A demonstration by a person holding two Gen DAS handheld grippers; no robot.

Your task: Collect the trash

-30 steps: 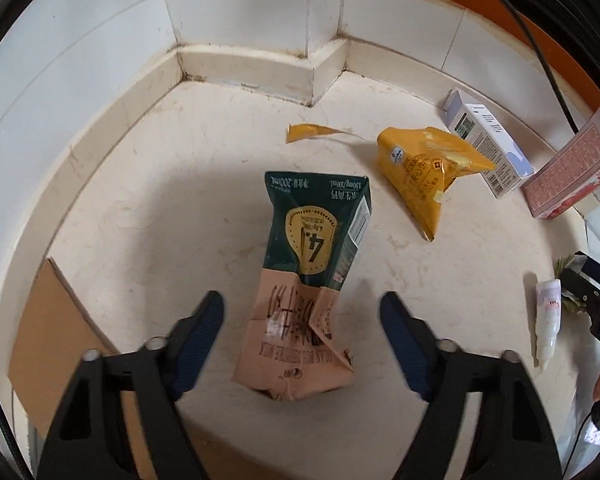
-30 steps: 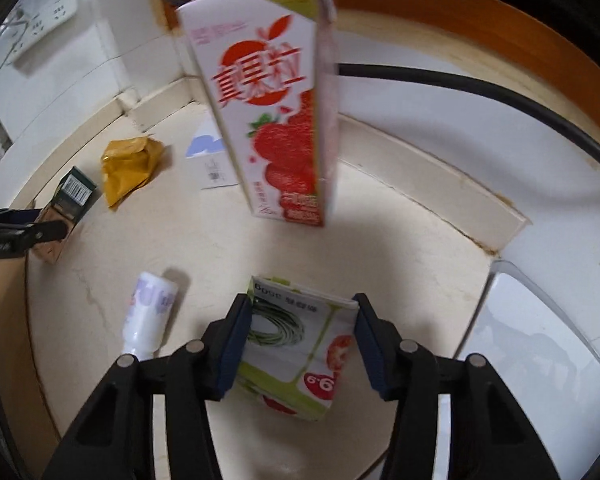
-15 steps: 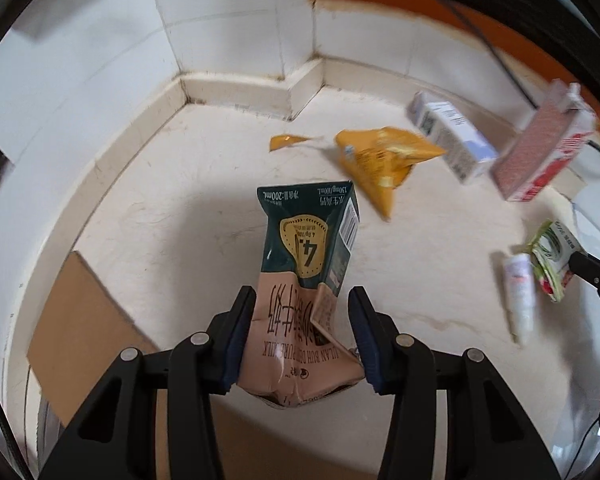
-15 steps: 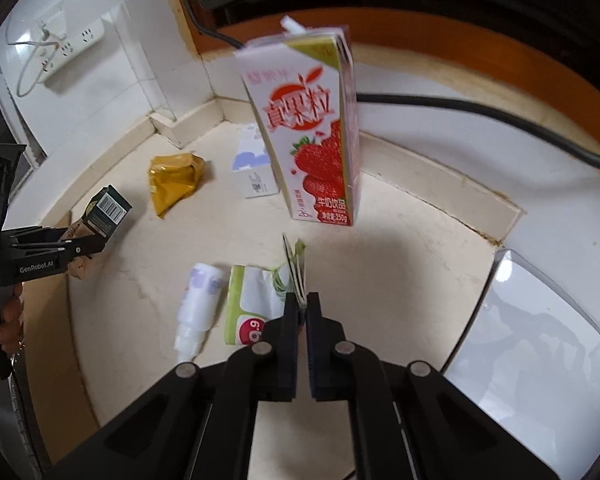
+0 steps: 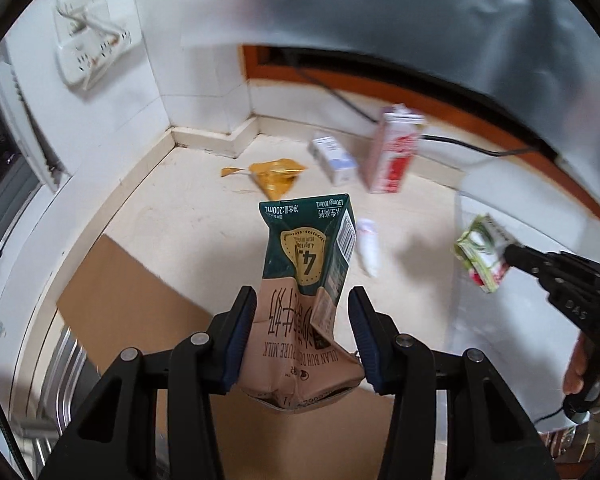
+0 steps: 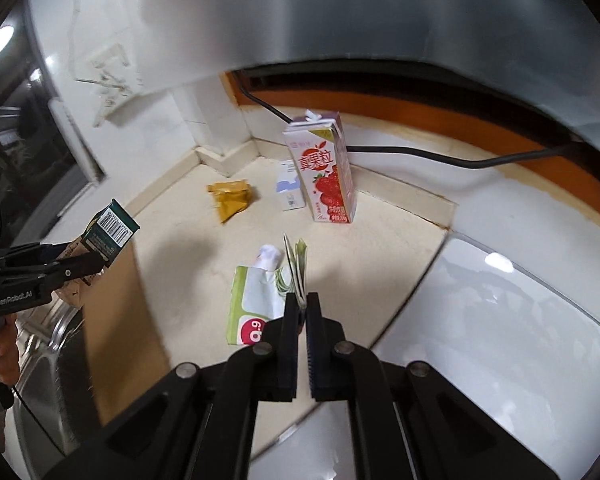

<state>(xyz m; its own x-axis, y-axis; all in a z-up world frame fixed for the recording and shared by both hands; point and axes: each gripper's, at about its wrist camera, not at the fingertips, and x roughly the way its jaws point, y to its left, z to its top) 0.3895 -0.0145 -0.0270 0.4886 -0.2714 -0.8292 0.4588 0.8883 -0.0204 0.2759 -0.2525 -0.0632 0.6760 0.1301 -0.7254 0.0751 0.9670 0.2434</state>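
left gripper (image 5: 302, 330): part-closed, pads clamping crumpled milk carton (image 5: 306, 304) | right gripper (image 6: 303, 304): pinched tight on flattened green packet (image 6: 259, 304)

Both wrist cameras look steeply down along their claws, sharing the strawberry carton (image 5: 394, 152) (image 6: 330, 172) in the surface's corner.

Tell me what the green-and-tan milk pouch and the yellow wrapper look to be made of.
Green-and-tan milk pouch: seemingly coated, printed paper laminate with a matte finish; it creases and crumples where clamped. Yellow wrapper: probably thin plastic or foil film, slightly glossy and wrinkled into sharp folds, though blur leaves this uncertain.
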